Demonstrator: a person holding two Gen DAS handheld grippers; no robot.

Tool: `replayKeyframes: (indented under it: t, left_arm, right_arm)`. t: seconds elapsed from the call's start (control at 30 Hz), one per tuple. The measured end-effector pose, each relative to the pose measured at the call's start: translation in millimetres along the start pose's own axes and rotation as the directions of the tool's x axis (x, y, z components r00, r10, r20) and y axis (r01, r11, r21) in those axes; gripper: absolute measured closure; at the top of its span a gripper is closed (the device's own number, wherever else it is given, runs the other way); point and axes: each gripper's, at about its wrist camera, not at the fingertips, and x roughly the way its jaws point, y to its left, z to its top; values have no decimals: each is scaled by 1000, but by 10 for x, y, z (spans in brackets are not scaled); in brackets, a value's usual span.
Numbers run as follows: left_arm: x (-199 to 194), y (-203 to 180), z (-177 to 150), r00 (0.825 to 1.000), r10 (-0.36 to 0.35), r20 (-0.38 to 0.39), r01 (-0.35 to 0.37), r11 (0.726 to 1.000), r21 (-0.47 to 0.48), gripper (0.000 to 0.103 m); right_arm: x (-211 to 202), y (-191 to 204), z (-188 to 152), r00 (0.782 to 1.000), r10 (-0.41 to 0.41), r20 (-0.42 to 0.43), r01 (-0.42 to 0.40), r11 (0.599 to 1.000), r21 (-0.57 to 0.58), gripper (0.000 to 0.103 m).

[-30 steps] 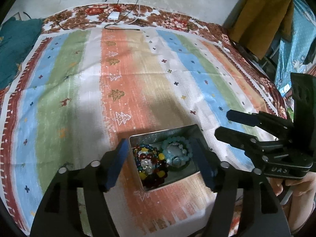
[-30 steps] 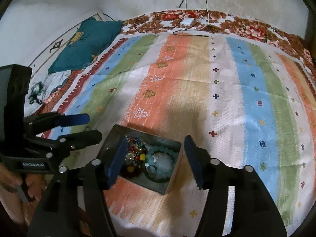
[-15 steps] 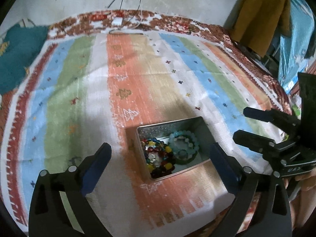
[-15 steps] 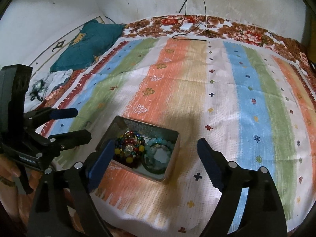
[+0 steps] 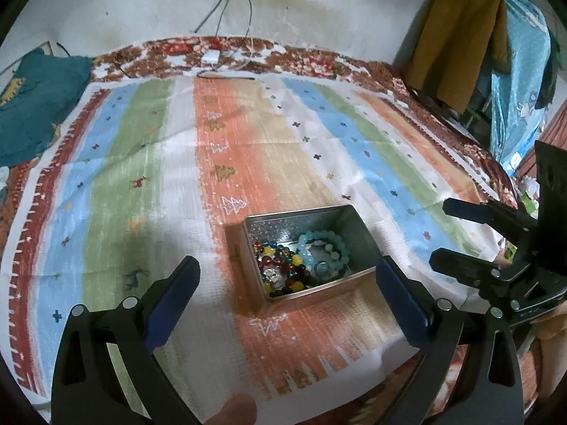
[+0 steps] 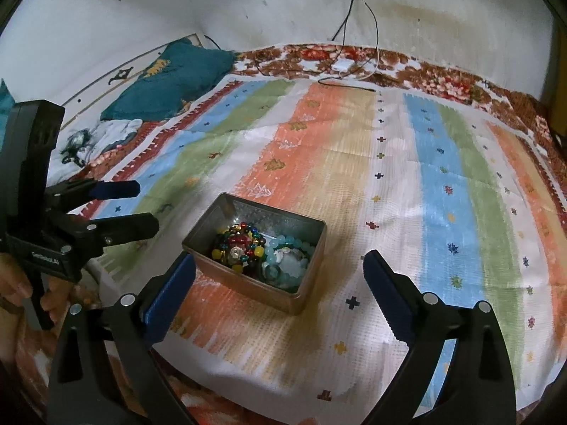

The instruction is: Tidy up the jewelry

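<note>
Hanging clothes [image 5: 457, 35] appear from left wrist only.

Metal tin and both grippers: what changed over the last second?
Both the left gripper and right gripper opened wider and drew back from the metal tin, each empty. The tin stayed put on the striped cloth, multicolored beads and pale blue bracelet unmoved inside.

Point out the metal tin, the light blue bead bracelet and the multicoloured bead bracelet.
metal tin [image 5: 358, 278], left wrist view, near rim.
light blue bead bracelet [image 5: 324, 237], left wrist view, far arc of beads.
multicoloured bead bracelet [image 6: 237, 244], right wrist view, middle of the coil.
</note>
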Motion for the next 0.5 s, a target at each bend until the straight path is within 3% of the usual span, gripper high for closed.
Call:
replayKeyframes:
  t: [0.27, 0.5]
  left_arm:
    - [-63, -106, -107, 998, 49, 39, -51, 998, 45, 6]
    - [-159, -116, -148, 995, 51, 81, -54, 998, 41, 6]
  right_arm:
    - [-110, 44, -61, 999, -7, 47, 7, 1000, 3, 7]
    - [-154, 51, -93, 998, -13, 66, 12, 1000, 10, 7]
